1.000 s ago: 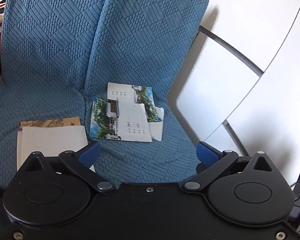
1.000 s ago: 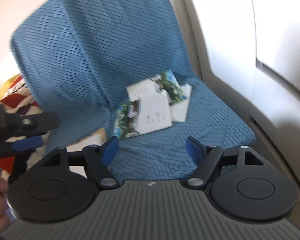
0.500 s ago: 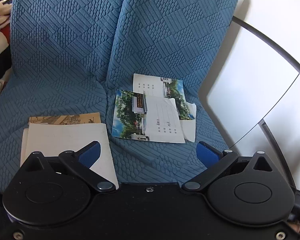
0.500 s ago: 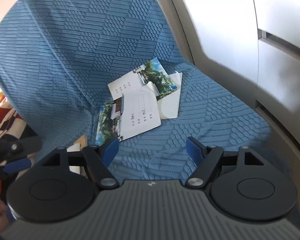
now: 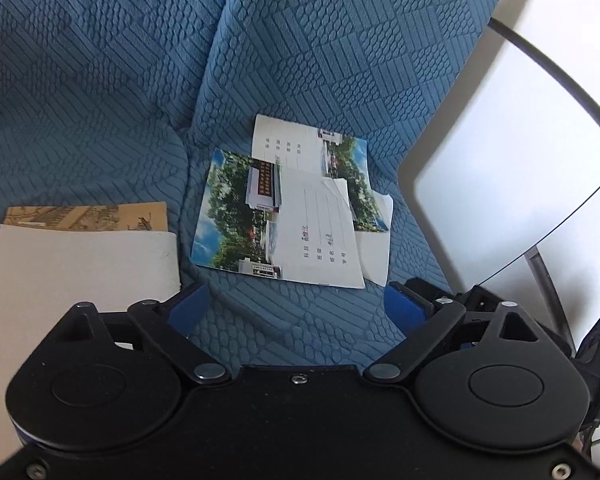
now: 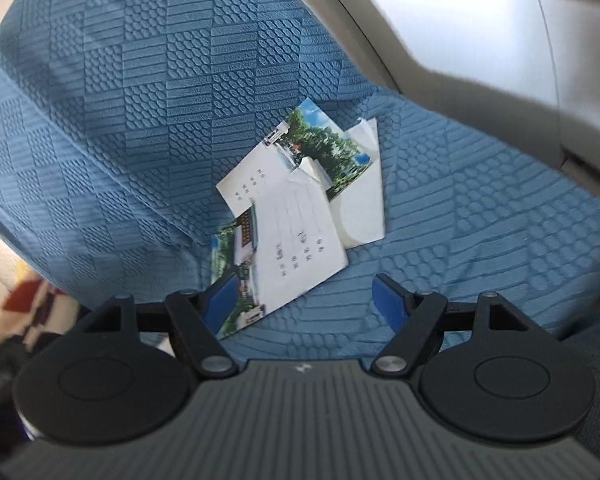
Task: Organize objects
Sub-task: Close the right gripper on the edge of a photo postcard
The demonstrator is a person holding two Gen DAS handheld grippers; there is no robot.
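Several thin notebooks with tree-photo covers [image 5: 284,216] [image 6: 284,220] lie overlapped on a blue quilted chair seat [image 5: 300,320] [image 6: 460,240], a white sheet tucked under their right edge. A plain white booklet [image 5: 76,264] on a brown patterned one [image 5: 88,216] sits at the left of the seat. My left gripper [image 5: 296,304] hovers just short of the pile, its jaws closing with only fabric between them. My right gripper [image 6: 300,300] stands open over the seat; its left finger overlaps the lower notebook's corner in the picture, and contact cannot be told.
The chair's blue backrest [image 5: 260,40] rises behind the pile. A white tabletop with a dark metal rim [image 5: 540,140] stands to the right of the chair. Striped red-and-white cloth [image 6: 28,304] shows at the far left of the right wrist view.
Both grippers have come down and closer to the photo-cover notebooks, which now look larger. The left gripper's fingers have drawn slightly nearer each other. The right view has rolled.
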